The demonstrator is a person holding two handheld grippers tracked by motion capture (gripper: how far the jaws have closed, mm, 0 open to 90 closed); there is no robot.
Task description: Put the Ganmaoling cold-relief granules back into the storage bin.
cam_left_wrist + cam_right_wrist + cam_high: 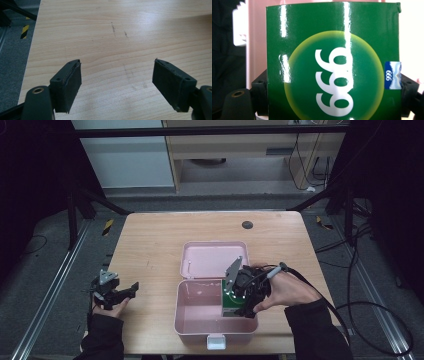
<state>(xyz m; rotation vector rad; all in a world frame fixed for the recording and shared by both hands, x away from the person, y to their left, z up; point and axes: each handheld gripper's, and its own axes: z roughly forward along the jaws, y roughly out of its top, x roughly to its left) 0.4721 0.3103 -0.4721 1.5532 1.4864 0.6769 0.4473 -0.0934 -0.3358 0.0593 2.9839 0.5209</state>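
The right claw (240, 301) is clamped across the sides of a green box (333, 72), its printed face turned to the camera, probably so it drops in flat; the green box sits low inside the open pink case (192, 317), against its right wall; the left claw (117, 83) waits with jaws apart over bare table (120, 32), holding nothing, well left of the pink case.

We see the green box (333, 72) cut off at the bottom edge of the right gripper view, and it covers most of both jaws gripping its sides. In the high view the right gripper (246, 292) and hand (285, 290) hide most of that box (231, 306) inside the pink case (200, 320).
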